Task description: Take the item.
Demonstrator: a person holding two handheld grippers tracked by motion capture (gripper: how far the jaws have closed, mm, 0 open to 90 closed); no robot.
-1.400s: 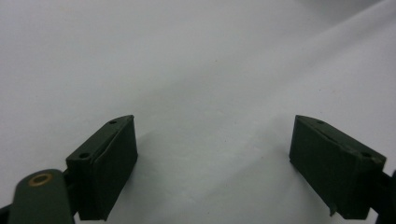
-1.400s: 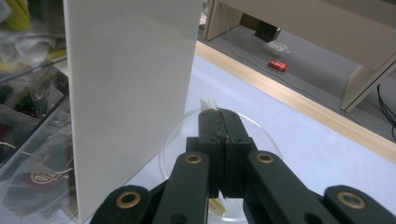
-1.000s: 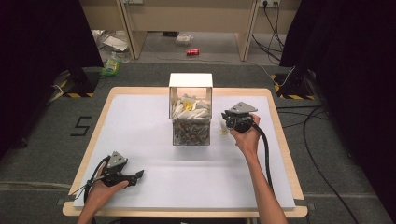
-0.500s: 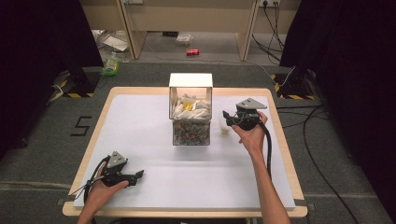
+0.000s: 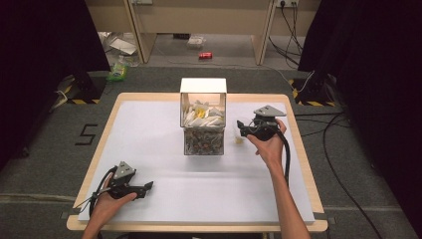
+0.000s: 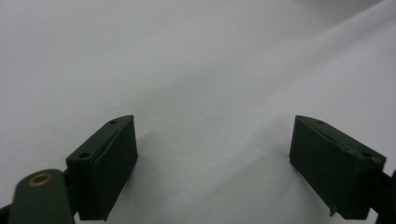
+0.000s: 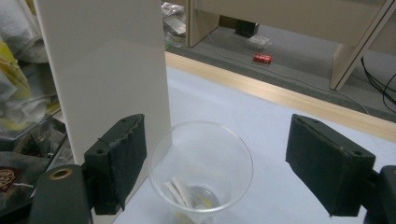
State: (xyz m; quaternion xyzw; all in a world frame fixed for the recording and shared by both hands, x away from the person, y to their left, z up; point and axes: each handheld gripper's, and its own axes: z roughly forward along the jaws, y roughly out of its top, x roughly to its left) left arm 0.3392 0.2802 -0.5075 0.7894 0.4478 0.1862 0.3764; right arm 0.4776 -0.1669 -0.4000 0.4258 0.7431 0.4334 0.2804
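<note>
- At the table's near left corner, seen from the high view, the left gripper (image 5: 144, 188) rests in a hand (image 5: 107, 201) on the white table (image 5: 149, 139), jaws pointing right
- Its own view shows the left gripper (image 6: 212, 163) released, jaws spread wide with nothing but bare white surface between them
- At the table's middle stands a clear box (image 5: 203, 122) with a white back panel, split into an upper compartment of white and yellow packets and a lower one of darker packets
- Just right of the box sits a small clear cup (image 5: 239, 139), standing on the table close to the box's side
- From the right gripper view the cup (image 7: 201, 170) is upright, with a few pale strips lying in its bottom, and the box's white wall (image 7: 105, 70) rises just beside it
- Over the cup hangs the right gripper (image 7: 210, 168), released, one jaw on each side of the rim, not touching it
- On the right of the high view, a hand (image 5: 271, 144) holds the right gripper (image 5: 240, 128) with jaws pointing left toward the box
- Beyond the table's far edge, a red can (image 5: 205, 55) lies on the floor
</note>
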